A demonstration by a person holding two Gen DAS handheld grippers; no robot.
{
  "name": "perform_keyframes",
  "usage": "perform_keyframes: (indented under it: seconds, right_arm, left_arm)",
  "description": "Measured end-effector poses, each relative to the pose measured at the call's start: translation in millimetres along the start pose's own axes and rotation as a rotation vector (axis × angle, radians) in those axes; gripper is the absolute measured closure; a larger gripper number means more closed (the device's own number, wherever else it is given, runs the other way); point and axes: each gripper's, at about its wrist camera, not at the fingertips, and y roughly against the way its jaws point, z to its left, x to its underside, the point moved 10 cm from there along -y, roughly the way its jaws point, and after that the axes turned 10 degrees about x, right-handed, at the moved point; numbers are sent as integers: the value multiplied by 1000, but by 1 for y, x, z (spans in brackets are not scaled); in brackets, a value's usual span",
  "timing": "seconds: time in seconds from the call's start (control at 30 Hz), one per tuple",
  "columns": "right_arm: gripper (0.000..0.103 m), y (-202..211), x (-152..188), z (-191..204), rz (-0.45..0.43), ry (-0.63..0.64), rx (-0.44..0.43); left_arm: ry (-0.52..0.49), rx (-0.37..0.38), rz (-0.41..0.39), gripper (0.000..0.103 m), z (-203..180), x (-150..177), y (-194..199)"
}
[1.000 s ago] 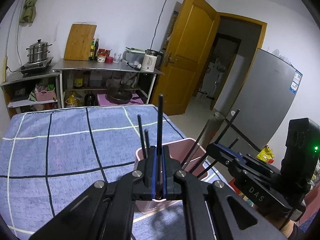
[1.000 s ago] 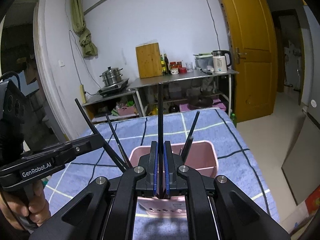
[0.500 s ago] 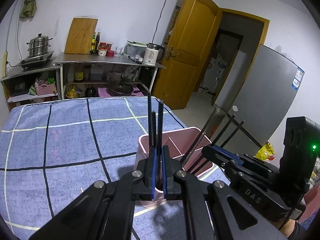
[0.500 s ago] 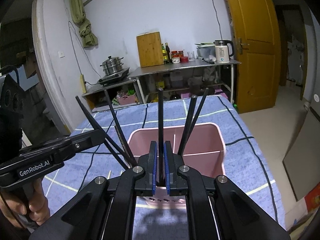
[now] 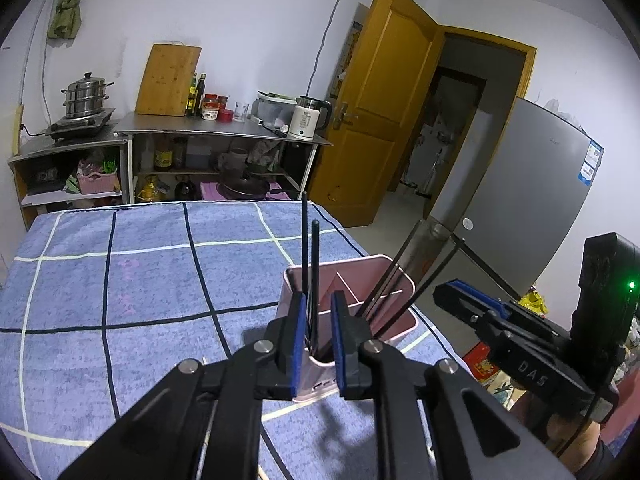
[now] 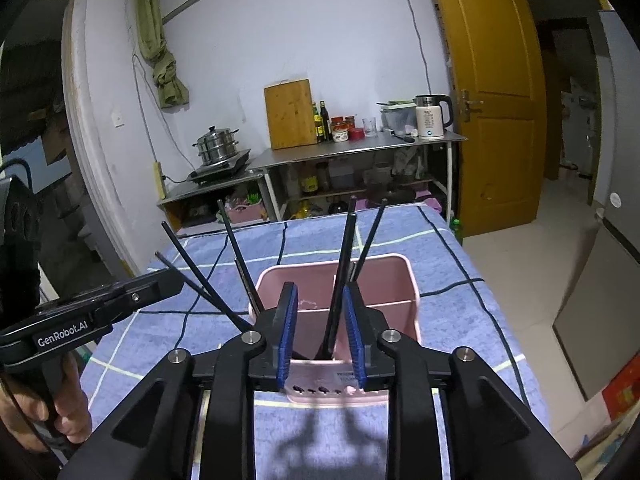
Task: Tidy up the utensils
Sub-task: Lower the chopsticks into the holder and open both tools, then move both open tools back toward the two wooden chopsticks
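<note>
A pink divided utensil holder stands near the table's right edge on a blue checked cloth. Several black chopsticks stand in its compartments, leaning outward. My left gripper is open just above the holder's near corner, with two chopsticks standing loose between its jaws. My right gripper is open over the holder's front wall, and a chopstick leans free between its jaws. Each gripper also shows in the other's view: the right one and the left one.
A steel shelf unit with a kettle, jars and a cutting board stands against the far wall. A steamer pot sits on a hob at the left. A grey fridge and an open yellow door are to the right.
Both grippers were shut on a black chopstick each, lowered them into the pink holder, then opened. The chopsticks now stand loose in the holder.
</note>
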Motion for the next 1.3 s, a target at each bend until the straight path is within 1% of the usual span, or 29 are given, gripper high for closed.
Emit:
perform_keyframes:
  seconds: [0.07,0.13,0.17,0.47,0.67,0.8,1.03,1.3]
  right_arm:
    - [74,6,1,0,-6,-7,-3]
    - [74,12,1,1,-11,-3,-5]
    - [74,14,2,3,-13,1,-6]
    - [74,30,11,17,-22,30,-26]
    - [74,39,27,33,-17,58,-48]
    - [74,41,40,41,-4,85,-59]
    - [74,35,66,52,37,95,-87]
    - [74,13,92,72,95,120,-130]
  left_arm:
    - [-3,0,-5,89,-2,2,5]
    - [-4,1,-9,84,-3,4,10]
    - [-4,5,-10,84,-4,5,12]
    - [4,15,-40,83,-7,14,34]
    - [3,-22,-71,83,0,30,57]
    - [8,-59,-76,83,10,45,68]
    - [52,-119,-49,83,39,73,72]
    - [108,-154,10,83,64,106,57]
